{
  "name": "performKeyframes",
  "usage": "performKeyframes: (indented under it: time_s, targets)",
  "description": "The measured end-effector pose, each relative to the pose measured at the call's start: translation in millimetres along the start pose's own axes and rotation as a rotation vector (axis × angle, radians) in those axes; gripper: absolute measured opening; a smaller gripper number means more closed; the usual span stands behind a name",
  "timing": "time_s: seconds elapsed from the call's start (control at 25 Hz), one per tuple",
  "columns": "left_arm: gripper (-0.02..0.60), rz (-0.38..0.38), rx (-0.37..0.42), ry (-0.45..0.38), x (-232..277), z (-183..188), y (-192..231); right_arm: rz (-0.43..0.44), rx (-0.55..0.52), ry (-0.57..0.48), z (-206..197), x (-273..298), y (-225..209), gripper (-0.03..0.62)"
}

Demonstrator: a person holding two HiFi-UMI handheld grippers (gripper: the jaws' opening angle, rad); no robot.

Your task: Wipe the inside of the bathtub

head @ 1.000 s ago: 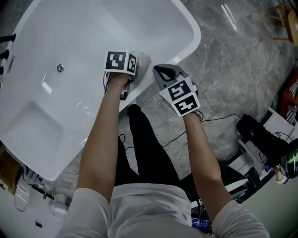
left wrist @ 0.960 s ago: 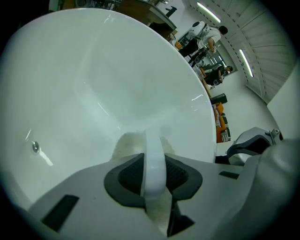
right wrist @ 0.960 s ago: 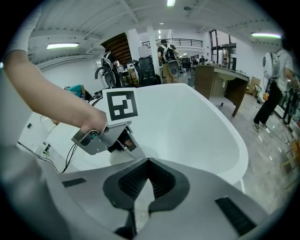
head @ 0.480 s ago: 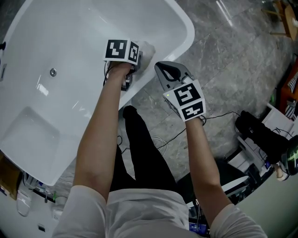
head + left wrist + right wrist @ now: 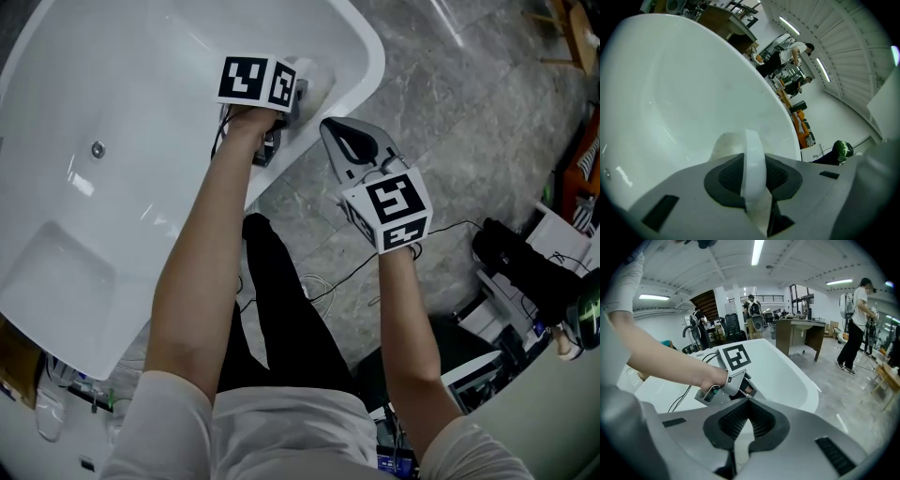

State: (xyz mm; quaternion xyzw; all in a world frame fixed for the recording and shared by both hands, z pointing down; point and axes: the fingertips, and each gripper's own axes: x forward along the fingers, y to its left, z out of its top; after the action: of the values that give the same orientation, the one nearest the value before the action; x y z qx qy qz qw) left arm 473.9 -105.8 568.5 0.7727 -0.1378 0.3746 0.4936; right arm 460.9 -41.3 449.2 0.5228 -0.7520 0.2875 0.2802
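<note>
Left tool (image 5: 294, 92), clamped on a white cloth (image 5: 751, 150), seems mid-wipe on the bathtub (image 5: 159, 75) wall; next, sweep farther along.

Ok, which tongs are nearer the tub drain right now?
Left. The left tongs hold a cloth just inside the bathtub rim, well short of the drain. The right tongs hang shut and empty outside it, over the stone floor.
</note>
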Motion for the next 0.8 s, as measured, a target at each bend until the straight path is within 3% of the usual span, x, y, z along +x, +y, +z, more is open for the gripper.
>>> performKeyframes:
  time_s: [0.52,0.8]
  targets:
    - [0.097,-0.146,0.095,-0.077,-15,14,-38,-0.03,0.031,-0.047,2,-15,-7,0.02]
    - [0.095,-0.217,0.054,-0.052,-33,-12,-28,-0.043,0.045,-0.046,-4,-21,-4,0.018]
